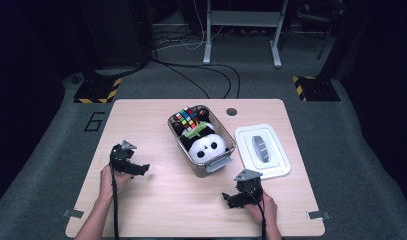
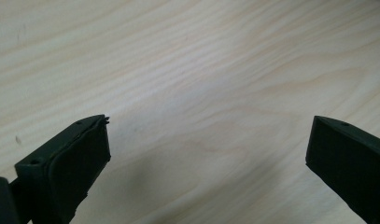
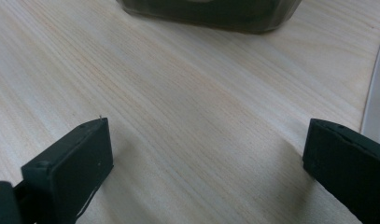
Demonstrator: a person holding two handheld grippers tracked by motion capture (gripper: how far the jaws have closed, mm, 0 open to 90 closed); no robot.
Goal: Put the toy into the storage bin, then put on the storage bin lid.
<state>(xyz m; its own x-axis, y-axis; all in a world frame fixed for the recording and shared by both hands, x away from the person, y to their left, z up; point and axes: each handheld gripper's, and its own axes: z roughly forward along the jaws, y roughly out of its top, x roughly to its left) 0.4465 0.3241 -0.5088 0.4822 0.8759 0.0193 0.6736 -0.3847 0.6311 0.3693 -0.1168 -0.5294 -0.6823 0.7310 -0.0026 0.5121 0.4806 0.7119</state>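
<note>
High view: my left gripper (image 1: 141,169) and right gripper (image 1: 230,199) rest wide open, holding nothing, on the pale wooden table (image 1: 161,200), the clear plastic toy-filled bin (image 1: 226,162) between them, farther ahead.

I'm watching from a high camera looking forward and down over the whole worktop (image 1: 156,200). My left tool's camera is staring close at bare wood. My right tool's camera is skimming low toward the bin (image 3: 211,14) and lid (image 3: 376,98), both shared with the high view.
</note>
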